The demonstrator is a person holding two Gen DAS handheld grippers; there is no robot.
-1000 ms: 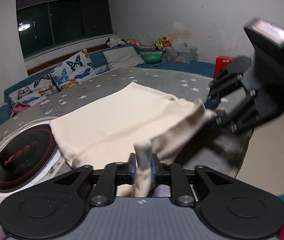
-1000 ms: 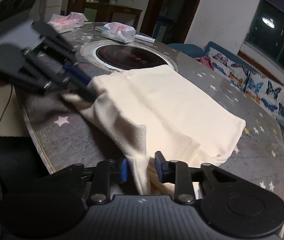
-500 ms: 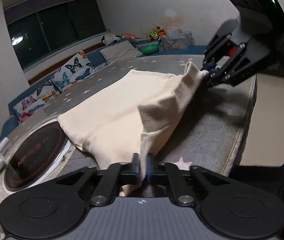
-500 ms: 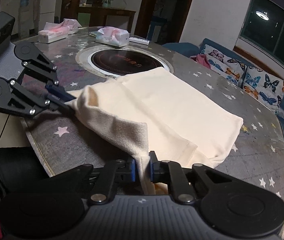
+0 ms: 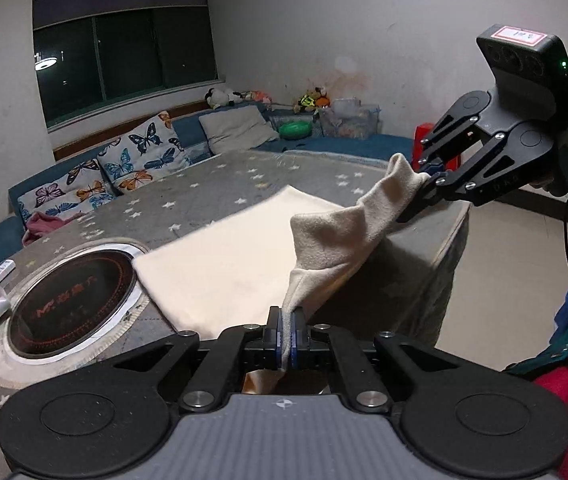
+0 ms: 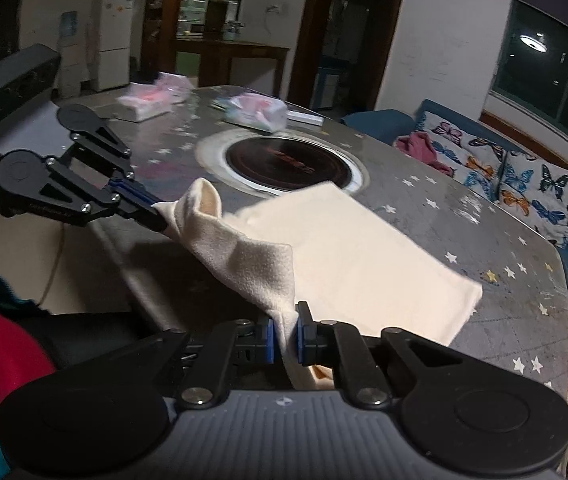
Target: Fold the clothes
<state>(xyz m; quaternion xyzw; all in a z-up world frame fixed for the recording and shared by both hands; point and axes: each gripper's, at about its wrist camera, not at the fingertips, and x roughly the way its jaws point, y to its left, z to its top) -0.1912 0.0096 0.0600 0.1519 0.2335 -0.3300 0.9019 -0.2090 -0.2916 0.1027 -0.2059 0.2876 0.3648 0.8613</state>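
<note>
Left claw (image 5: 286, 334) pinching soft cream cloth garment (image 5: 244, 264); right claw (image 6: 282, 334) pinching it too. Near edge lifted, rest flat on grey starry counter (image 6: 483, 216). Fold step, likely: carry edge over far side, lay down, let go.

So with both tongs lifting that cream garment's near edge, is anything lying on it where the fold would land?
Nothing visible. The flat part of the cream fabric garment is bare; the black round cooktop sits beyond its far edge.

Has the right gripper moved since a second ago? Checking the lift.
Yes. In the left wrist view the right gripper rose from table level, lifting the cream garment.
</note>
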